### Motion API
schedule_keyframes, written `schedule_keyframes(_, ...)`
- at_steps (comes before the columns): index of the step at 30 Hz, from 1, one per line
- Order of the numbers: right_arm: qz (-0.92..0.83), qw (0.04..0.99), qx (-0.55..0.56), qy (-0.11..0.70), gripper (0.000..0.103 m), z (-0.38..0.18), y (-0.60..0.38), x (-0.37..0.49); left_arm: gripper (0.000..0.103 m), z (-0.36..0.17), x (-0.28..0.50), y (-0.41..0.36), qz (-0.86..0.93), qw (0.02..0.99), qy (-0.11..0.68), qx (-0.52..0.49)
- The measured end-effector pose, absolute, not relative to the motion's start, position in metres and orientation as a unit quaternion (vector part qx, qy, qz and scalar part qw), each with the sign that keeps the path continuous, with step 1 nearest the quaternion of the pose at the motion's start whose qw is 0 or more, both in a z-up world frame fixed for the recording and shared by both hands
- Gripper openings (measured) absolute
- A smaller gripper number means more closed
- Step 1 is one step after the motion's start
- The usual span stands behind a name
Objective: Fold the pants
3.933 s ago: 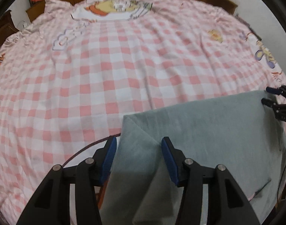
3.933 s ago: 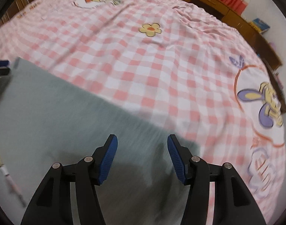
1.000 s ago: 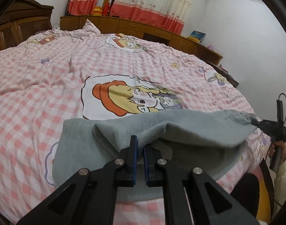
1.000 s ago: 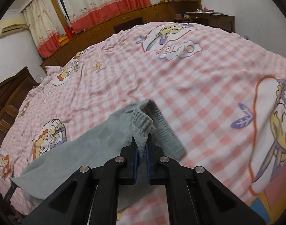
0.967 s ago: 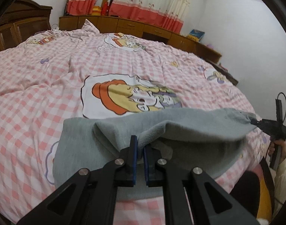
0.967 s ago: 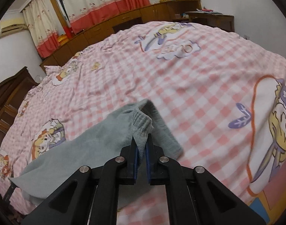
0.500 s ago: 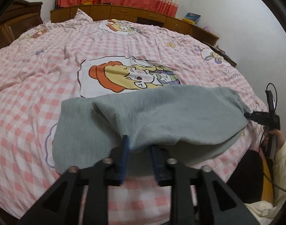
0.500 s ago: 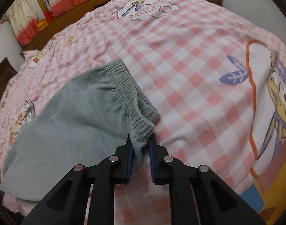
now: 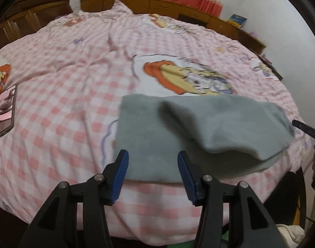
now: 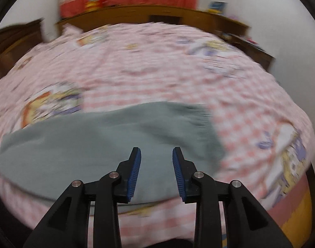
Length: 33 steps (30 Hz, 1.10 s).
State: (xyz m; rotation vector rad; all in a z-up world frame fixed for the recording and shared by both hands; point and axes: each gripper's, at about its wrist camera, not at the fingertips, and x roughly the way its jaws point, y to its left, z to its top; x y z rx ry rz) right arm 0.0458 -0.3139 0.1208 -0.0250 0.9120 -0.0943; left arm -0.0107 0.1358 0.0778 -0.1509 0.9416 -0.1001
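Lying folded at lower centre of both views, grey pants [image 9: 178, 132] on the pink checked bedspread [image 9: 60, 103]. Opening above the near edge, left gripper [image 9: 152, 165] and right gripper [image 10: 155, 165], released, pinching nothing. Phone [image 9: 4, 111] at left edge.

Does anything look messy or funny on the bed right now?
Yes, a little. The grey pants are folded over, but the top layer sits crooked: its near right edge bulges up in a puffy hump instead of lying flat. The corners don't line up. A phone also lies on the pink checked bedspread, off to the left.
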Motion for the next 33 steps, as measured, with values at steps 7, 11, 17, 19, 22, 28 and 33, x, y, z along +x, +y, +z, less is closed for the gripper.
schedule_keyframes(7, 0.070, 0.883, -0.065, 0.459, 0.032, 0.111, -0.186, 0.049, 0.052, 0.063, 0.001, 0.157, -0.045, 0.887, 0.451, -0.091)
schedule_keyframes(11, 0.151, 0.869, -0.085, 0.464, 0.032, 0.112, -0.112, 0.049, 0.052, 0.053, 0.005, 0.162, -0.032, 0.884, 0.463, -0.061)
schedule_keyframes(17, 0.216, 0.844, -0.071, 0.485, 0.032, 0.105, -0.034, 0.057, 0.057, 0.045, 0.008, 0.169, -0.057, 0.882, 0.462, -0.079)
schedule_keyframes(19, 0.233, 0.832, -0.050, 0.500, 0.032, 0.099, -0.018, 0.058, 0.057, 0.044, 0.008, 0.169, -0.061, 0.881, 0.462, -0.079)
schedule_keyframes(22, 0.240, 0.822, -0.053, 0.514, 0.033, 0.086, 0.002, 0.059, 0.058, 0.043, 0.007, 0.171, -0.067, 0.882, 0.460, -0.084)
schedule_keyframes(28, 0.223, 0.819, -0.066, 0.525, 0.032, 0.058, 0.019, 0.069, 0.059, 0.043, 0.007, 0.173, -0.070, 0.881, 0.459, -0.094)
schedule_keyframes(33, 0.239, 0.824, -0.014, 0.514, 0.025, 0.057, 0.001, 0.075, 0.059, 0.047, 0.007, 0.174, -0.055, 0.877, 0.466, -0.101)
